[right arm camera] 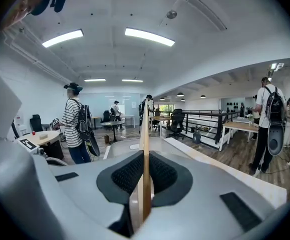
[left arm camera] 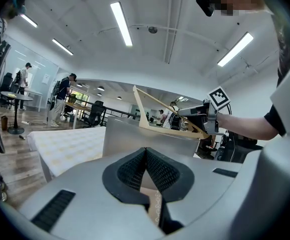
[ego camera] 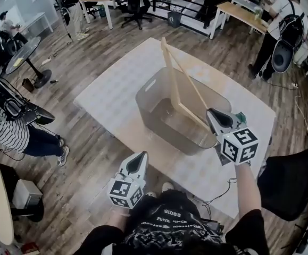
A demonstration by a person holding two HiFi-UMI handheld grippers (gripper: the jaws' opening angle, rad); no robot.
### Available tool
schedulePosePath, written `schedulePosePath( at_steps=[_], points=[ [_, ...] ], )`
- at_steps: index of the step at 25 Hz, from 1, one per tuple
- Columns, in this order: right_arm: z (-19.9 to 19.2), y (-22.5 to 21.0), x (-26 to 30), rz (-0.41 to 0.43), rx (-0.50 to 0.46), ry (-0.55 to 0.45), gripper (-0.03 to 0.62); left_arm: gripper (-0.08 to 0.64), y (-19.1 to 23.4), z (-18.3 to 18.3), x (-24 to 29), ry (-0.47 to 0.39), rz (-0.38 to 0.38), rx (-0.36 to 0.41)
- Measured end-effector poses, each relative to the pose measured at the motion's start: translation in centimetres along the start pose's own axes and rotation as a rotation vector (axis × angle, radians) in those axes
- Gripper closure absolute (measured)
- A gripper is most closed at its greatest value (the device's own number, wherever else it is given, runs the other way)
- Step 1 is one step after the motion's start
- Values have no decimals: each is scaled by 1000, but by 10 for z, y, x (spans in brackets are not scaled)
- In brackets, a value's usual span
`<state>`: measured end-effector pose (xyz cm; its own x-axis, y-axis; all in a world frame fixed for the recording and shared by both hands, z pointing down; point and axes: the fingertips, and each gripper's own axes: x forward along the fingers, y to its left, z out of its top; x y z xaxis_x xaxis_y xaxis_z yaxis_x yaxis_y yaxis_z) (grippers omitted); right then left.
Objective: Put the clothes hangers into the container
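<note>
Right gripper (ego camera: 212, 113) fingers clamped on one corner of a wooden hanger (ego camera: 171, 73). In the right gripper view the hanger (right arm camera: 145, 129) is edge-on, pinched between the pads of the right gripper (right arm camera: 144, 155).

Hanger is a bare triangle frame standing up on edge. The gripped corner sits at the near-right rim of the container (ego camera: 151, 97). One bar runs from the fingers down into the tub toward the far left. The tall side rises steeply above the rim, leaning a bit to the far side. No other hangers visible on the table (ego camera: 106, 94).

Key relation: the tub opening lies far-left of the right fingers and the hanger's plane is upright, so most of it is over or in the tub. Likely it needs tipping flat toward the far left before the fingers let go. If dropped as it stands, it may prop against the wall.

Left gripper (ego camera: 141, 155) is at the near table edge, well apart from the tub. Its fingers are closed together on nothing. The left gripper (left arm camera: 146, 152) looks across the container (left arm camera: 134, 139) at the hanger (left arm camera: 136, 104). The right one is clearly nearer.
</note>
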<state>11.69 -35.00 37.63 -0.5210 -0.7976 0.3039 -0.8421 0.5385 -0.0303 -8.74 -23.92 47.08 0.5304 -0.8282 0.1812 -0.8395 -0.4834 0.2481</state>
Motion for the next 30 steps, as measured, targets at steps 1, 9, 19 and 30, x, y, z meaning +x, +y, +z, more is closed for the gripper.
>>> schedulePosePath(
  at_steps=[1, 9, 19, 30],
  points=[
    [0, 0, 3, 8, 7, 8, 549, 540, 1, -1, -1, 0, 4, -2],
    [-3, -10, 22, 60, 81, 65, 549, 540, 7, -6, -2, 4, 35, -20],
    [22, -6, 42, 171, 298, 3, 549, 540, 8, -12, 1, 7, 50, -26],
    [-14, -12, 89, 154, 359, 98, 549, 540, 21, -8, 12, 14, 76, -22]
  ],
)
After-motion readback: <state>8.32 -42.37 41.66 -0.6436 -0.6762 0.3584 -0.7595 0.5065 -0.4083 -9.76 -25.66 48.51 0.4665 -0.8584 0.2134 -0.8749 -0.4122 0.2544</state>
